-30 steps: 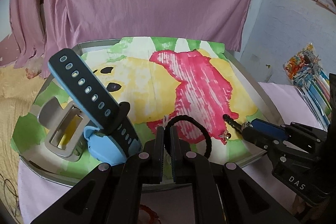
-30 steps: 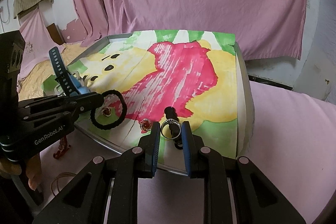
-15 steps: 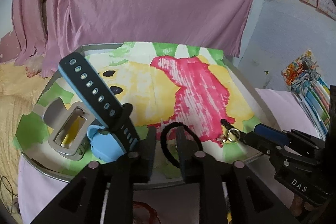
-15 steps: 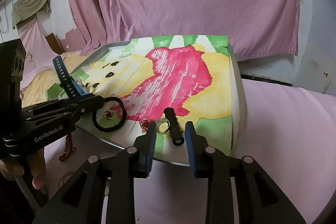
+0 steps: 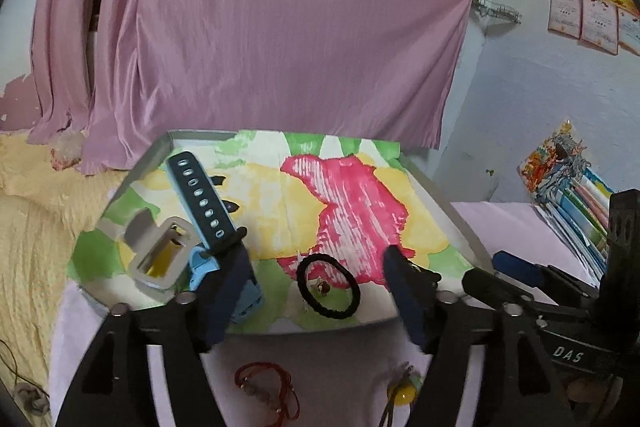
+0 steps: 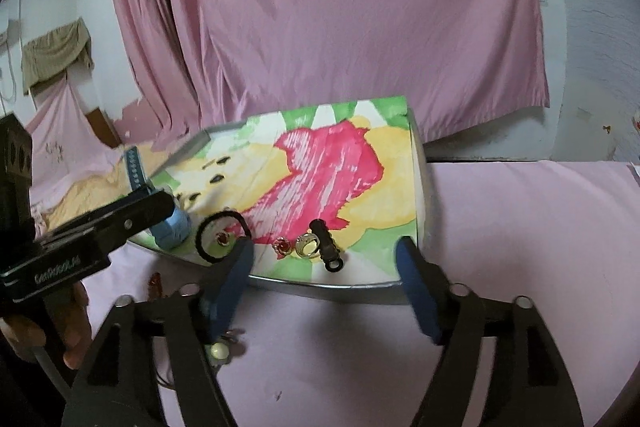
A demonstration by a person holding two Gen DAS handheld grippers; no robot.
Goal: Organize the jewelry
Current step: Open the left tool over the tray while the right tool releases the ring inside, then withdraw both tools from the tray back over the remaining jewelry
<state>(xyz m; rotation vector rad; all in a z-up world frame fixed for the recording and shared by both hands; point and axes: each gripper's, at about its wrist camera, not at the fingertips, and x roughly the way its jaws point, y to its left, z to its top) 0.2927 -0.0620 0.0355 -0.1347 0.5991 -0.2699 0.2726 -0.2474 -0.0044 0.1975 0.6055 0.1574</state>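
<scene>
A: Two grippers, both empty. Left gripper [image 5: 312, 291] has its fingers spread wide, nothing between them; right gripper [image 6: 324, 287] likewise, fingers wide apart.

B: Where's the jewelry?

A: Mostly on the tray [image 6: 420, 187], the one lined with a painted sheet [image 5: 352, 195] (yellow, pink, green). Black hair tie [image 5: 328, 286] lies flat near the tray's front edge, with a small red-stone piece [image 5: 322, 287] inside its loop.

B: Right view adds anything?

A: Yes. A red-stone earring [image 6: 282, 245], a gold ring [image 6: 307, 245] and a black clasp piece [image 6: 327, 245] sit in a row near the front edge, ring touching the clasp. Hair tie is left of them, apart.

B: Left side of the tray?

A: Blue watch [image 5: 218, 239], strap sticking up tilted, just beside a grey open box [image 5: 162, 255] with yellow inside.

B: Off the tray?

A: On the pink bedsheet [image 6: 520, 227] in front: a red cord bracelet [image 5: 268, 391] and a yellow bead piece [image 5: 404, 393] (blurred, can't tell more). A hand [image 6: 60, 331] grips the left tool's handle.
</scene>
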